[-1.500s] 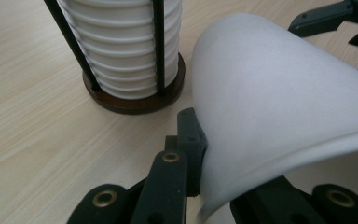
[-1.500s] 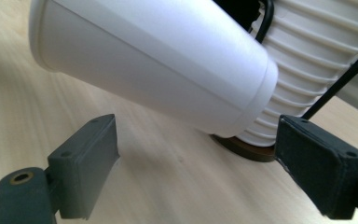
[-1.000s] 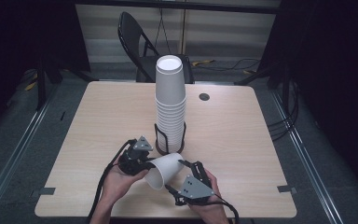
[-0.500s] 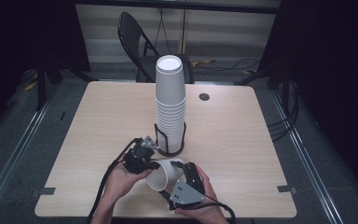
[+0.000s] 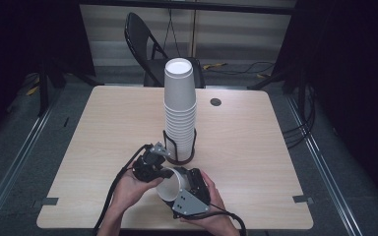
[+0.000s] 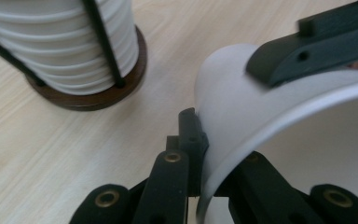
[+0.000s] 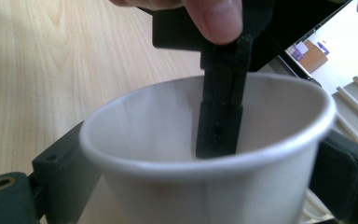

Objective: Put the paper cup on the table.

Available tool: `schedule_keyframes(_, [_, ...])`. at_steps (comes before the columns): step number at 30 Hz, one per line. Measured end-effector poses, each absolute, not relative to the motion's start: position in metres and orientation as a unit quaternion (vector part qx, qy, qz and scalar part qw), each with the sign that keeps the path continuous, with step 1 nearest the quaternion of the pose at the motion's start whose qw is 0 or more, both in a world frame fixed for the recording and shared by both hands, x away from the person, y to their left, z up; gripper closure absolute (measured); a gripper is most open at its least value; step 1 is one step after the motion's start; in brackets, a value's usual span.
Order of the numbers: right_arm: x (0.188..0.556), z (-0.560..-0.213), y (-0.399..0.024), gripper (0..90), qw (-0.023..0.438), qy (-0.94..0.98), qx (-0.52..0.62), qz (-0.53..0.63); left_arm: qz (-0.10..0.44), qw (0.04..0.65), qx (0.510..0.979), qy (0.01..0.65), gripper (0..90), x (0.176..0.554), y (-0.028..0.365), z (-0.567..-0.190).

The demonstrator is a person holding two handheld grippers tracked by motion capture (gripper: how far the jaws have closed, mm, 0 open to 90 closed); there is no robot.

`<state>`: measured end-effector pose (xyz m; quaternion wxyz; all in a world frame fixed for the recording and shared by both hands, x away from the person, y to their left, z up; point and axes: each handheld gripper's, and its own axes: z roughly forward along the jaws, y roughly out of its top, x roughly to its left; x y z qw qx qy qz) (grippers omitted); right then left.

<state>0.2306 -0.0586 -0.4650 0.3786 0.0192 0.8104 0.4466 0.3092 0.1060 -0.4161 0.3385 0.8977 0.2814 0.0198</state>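
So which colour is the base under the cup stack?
Dark brown base; the left gripper view shows it best.

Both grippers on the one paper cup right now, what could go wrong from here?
1. The left gripper pinches the thin rim of the paper cup, one jaw inside, while the right gripper clamps its body; pulling apart may crease or tear the wall.
2. The tall cup stack in its wire holder stands just behind both hands; a swing could knock it.
3. A hard side clamp may ovalise the cup, so it nests poorly.
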Motion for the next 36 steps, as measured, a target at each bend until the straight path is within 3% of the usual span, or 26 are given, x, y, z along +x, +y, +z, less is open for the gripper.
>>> schedule_keyframes(12, [0.232, -0.464, -0.058, 11.3, 0.373, 0.808, 0.026, 0.456, 0.014, 0.371, 0.884, 0.285, 87.1, 0.307, 0.109, -0.42])
schedule_keyframes(20, [0.235, -0.461, -0.062, 11.7, 0.359, 0.8, 0.05, 0.478, 0.033, 0.392, 0.871, 0.294, 81.5, 0.304, 0.113, -0.423])
schedule_keyframes(25, [0.237, -0.462, -0.063, 11.8, 0.35, 0.8, 0.066, 0.483, 0.042, 0.411, 0.859, 0.301, 76.4, 0.302, 0.116, -0.427])
schedule_keyframes(36, [0.243, -0.46, -0.072, 12.0, 0.327, 0.797, 0.106, 0.497, 0.098, 0.458, 0.822, 0.324, 52.4, 0.296, 0.123, -0.431])
